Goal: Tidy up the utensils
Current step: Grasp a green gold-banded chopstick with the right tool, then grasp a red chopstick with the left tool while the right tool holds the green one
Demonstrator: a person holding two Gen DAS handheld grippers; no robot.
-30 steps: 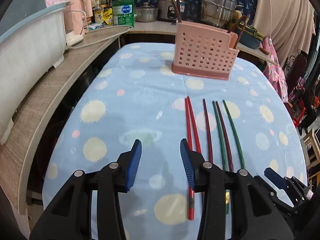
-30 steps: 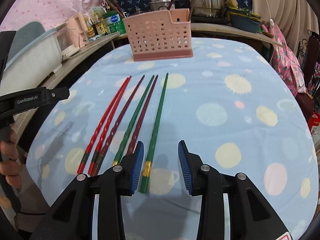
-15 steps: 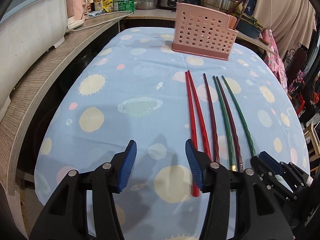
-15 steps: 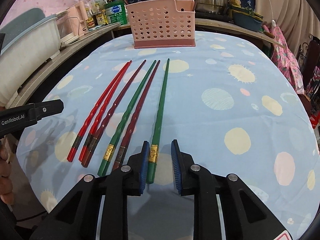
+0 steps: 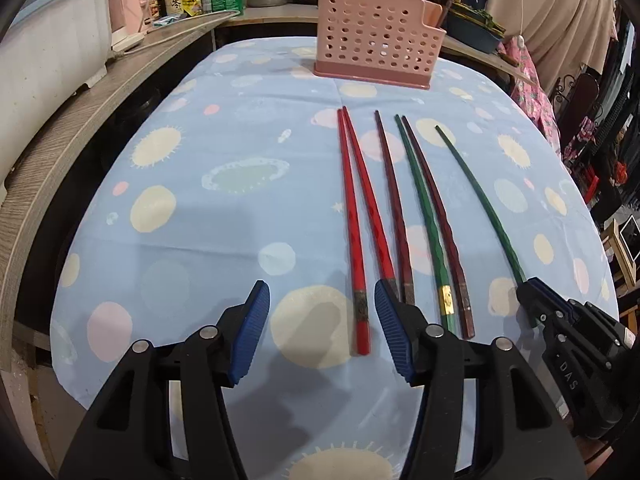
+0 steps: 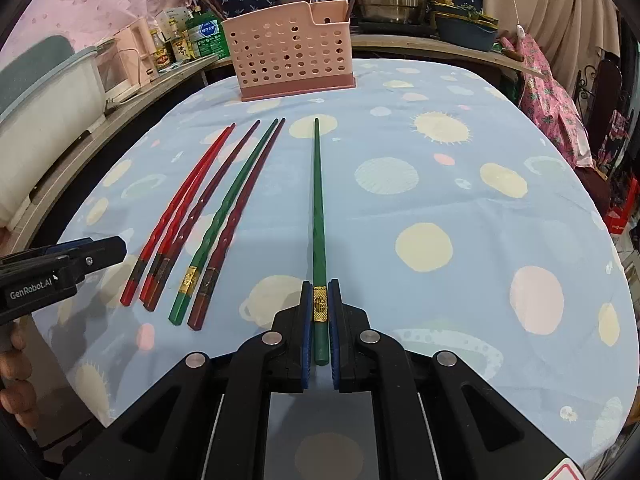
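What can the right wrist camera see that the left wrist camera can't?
Only the right wrist view shows the gold band of the green chopstick clamped between the right hand-held gripper's pads, plus fingers at the left edge.

Only the left wrist view shows the left hand-held gripper's blue pads, opening, with a red chopstick's end between them, untouched.

Both show the pink basket, the other chopsticks on the spotted cloth, and each other's gripper.

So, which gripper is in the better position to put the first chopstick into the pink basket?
Probably the right gripper: it is shut on the green chopstick, which points toward the pink basket. The left gripper is opening around a red chopstick and holds nothing.
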